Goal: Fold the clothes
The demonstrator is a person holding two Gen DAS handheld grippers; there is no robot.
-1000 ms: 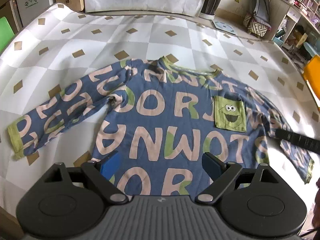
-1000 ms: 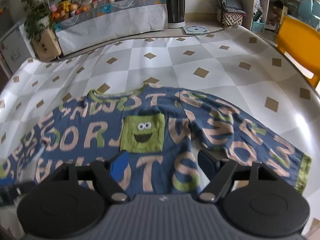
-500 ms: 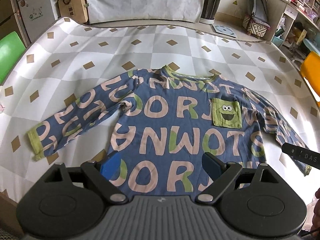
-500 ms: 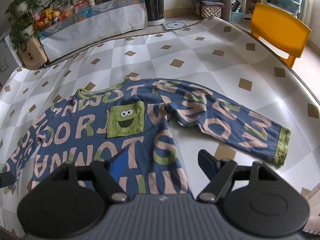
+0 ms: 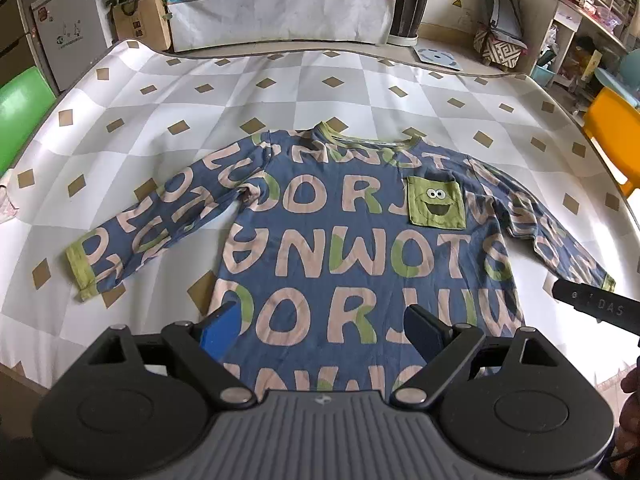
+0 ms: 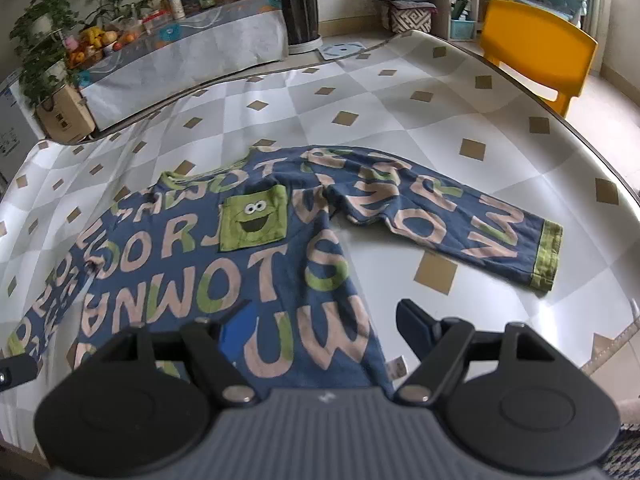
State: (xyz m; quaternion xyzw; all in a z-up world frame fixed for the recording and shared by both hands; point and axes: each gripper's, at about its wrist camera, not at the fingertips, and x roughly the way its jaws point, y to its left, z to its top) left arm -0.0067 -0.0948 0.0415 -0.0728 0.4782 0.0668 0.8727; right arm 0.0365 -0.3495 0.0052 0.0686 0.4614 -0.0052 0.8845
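Shirt: blue long-sleeved shirt (image 5: 360, 248) with big pink and green letters, spread flat and face up on the table, collar away from both grippers, hem toward them.
Pocket: green patch pocket (image 5: 437, 203) with a cartoon face, ahead and right of the left gripper; ahead and slightly left of the right gripper.
Sleeves: both spread out to the sides. Green cuff (image 5: 82, 272) of one sleeve lies forward-left of the left gripper; the other green cuff (image 6: 546, 256) lies forward-right of the right gripper.
Label: small white tag (image 6: 397, 369) at the hem's side seam, just inside the right gripper's right finger.
Left gripper: (image 5: 325, 332) jaws spread wide, nothing between them, held above the hem; shirt fabric shows in the gap.
Right gripper: (image 6: 322, 328) jaws spread wide, empty, above the hem corner; its left finger over the shirt, its right finger over bare cloth. Its black tip (image 5: 592, 306) shows at the right edge of the left wrist view, near the cuff.
Table: grey and white checked cloth (image 5: 280, 92) with tan diamonds, stretching far beyond the shirt.
Beyond: yellow chair (image 6: 534, 56) forward-right of the right gripper, past the table edge; green chair (image 5: 20, 108) far left of the left gripper; covered bench with fruit and plants (image 5: 280, 4) past the far edge.
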